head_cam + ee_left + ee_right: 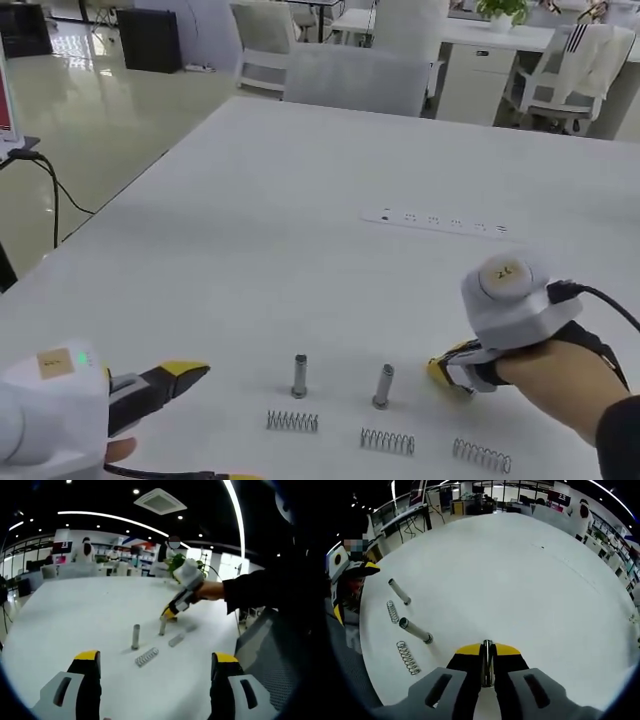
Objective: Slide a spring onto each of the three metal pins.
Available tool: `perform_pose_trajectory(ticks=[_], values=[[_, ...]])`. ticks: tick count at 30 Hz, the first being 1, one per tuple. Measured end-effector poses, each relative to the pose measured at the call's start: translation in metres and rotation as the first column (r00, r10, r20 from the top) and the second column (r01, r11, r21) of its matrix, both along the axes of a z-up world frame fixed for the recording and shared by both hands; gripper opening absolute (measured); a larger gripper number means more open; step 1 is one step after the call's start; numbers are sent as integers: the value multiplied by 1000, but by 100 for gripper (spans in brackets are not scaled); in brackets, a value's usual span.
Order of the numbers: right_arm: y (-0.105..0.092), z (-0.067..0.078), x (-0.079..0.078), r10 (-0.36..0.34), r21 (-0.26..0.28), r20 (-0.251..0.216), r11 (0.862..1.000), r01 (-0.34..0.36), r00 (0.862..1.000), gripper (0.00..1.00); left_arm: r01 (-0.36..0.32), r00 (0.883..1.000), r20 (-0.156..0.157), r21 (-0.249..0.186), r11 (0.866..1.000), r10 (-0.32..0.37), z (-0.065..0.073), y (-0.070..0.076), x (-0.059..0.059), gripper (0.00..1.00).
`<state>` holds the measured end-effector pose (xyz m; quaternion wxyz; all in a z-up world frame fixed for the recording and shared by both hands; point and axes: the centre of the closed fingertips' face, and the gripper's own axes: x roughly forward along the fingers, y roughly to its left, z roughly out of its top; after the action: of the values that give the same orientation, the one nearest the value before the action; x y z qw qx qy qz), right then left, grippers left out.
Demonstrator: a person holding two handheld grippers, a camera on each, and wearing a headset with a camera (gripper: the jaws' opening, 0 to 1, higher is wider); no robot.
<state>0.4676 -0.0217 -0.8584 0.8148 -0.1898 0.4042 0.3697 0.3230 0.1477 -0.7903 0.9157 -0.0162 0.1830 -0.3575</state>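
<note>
Seemingly the right gripper [487, 649] clamps a pin [487, 672]; left gripper [155, 656] gapes.

Pin [487, 667] mostly hidden between right gripper [487, 650] jaws; farthest spring [190, 628] small, blurred in left gripper view.

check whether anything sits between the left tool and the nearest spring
Nothing visible does. Bare table lies between the open left tool and the nearest spring; the closest pin stands just beyond that spring, off the path.
</note>
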Motion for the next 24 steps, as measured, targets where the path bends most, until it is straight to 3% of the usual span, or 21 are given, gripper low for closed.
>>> perform_pose_trajectory(ticks=[8, 24], values=[[-9, 16, -8, -36, 64, -2, 997, 36, 999, 5, 6, 1000, 1, 2, 1000, -6, 0, -1, 0, 88], [-21, 34, -25, -59, 102, 33, 993, 55, 998, 5, 15, 1000, 17, 4, 1000, -15, 8, -6, -2, 88]])
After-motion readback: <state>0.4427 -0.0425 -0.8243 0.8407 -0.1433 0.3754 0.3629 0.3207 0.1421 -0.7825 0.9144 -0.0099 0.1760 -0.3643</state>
